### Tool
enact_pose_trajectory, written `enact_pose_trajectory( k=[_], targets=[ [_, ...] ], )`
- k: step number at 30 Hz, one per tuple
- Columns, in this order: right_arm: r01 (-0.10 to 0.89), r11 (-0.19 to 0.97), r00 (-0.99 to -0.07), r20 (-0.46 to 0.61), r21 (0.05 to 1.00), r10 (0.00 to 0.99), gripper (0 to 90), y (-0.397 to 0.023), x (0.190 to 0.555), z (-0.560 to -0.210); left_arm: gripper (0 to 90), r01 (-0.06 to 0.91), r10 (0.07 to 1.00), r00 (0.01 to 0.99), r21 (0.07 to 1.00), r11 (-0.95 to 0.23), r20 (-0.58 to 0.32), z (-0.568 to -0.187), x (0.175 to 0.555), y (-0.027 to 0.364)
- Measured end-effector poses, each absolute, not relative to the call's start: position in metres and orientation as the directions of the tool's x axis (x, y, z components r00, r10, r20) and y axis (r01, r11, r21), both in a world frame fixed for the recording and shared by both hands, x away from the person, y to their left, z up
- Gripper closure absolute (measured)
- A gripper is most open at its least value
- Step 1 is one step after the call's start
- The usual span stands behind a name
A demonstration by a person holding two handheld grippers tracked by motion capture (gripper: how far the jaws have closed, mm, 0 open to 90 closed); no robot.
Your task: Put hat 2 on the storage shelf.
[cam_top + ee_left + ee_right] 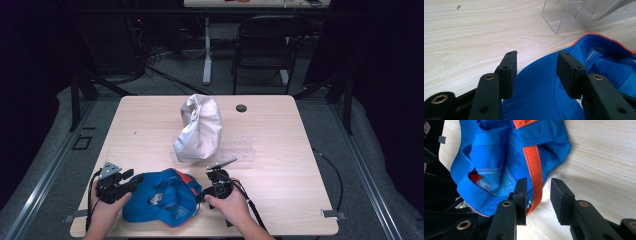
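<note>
A blue cap [160, 200] with orange trim lies upside down near the table's front edge, between the two hands. My left gripper [132, 182] sits at the cap's left side. In the left gripper view its jaws [536, 62] stand wide apart over the blue brim [541, 95], and neither pad presses on it. My right gripper [200, 195] is at the cap's right edge. In the right gripper view its jaws [537, 192] straddle the orange strap [534, 170] of the cap [499, 152], with a gap left beside the strap.
A white cap [200, 127] rests on a clear plastic stand [240, 152] at the middle of the wooden table [280, 130]; the stand's corner [574, 17] is close beyond the blue cap. A small black disc [241, 108] lies near the far edge. A chair [267, 45] stands behind the table.
</note>
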State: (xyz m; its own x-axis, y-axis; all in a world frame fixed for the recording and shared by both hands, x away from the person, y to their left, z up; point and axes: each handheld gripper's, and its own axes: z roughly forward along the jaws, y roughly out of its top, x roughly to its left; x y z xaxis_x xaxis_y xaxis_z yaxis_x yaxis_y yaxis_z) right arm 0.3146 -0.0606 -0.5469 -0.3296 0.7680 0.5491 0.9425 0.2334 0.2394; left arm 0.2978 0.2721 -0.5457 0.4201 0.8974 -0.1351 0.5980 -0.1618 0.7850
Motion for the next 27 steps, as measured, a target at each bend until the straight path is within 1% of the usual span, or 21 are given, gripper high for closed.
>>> enact_pose_trajectory(
  k=[5, 9, 18, 22, 23, 27],
  targets=[
    [0.946, 0.235, -0.32, 0.512, 0.224, 0.798, 82.2, -0.053, 0.314, -0.548, 51.7, 0.598, 0.898, 0.419, 0.785, -0.163, -0.133, -0.546, 0.298, 0.272],
    [0.941, 0.248, -0.333, 0.48, 0.232, 0.812, 89.7, -0.054, 0.314, -0.544, 51.7, 0.598, 0.899, 0.418, 0.785, -0.162, -0.132, -0.546, 0.298, 0.273],
    [0.944, 0.228, -0.318, 0.485, 0.237, 0.815, 90.0, -0.069, 0.311, -0.54, 51.7, 0.6, 0.901, 0.413, 0.784, -0.16, -0.133, -0.546, 0.298, 0.273],
    [0.946, 0.212, -0.308, 0.478, 0.244, 0.823, 90.0, -0.084, 0.31, -0.536, 51.7, 0.598, 0.9, 0.415, 0.785, -0.162, -0.131, -0.546, 0.298, 0.272],
    [0.951, 0.178, -0.283, 0.484, 0.252, 0.828, 90.0, -0.086, 0.309, -0.535, 51.7, 0.599, 0.9, 0.416, 0.784, -0.163, -0.131, -0.546, 0.298, 0.272],
    [0.952, 0.171, -0.277, 0.484, 0.253, 0.83, 90.0, -0.103, 0.308, -0.531, 51.7, 0.599, 0.899, 0.419, 0.783, -0.167, -0.129, -0.546, 0.298, 0.271]
  ],
)
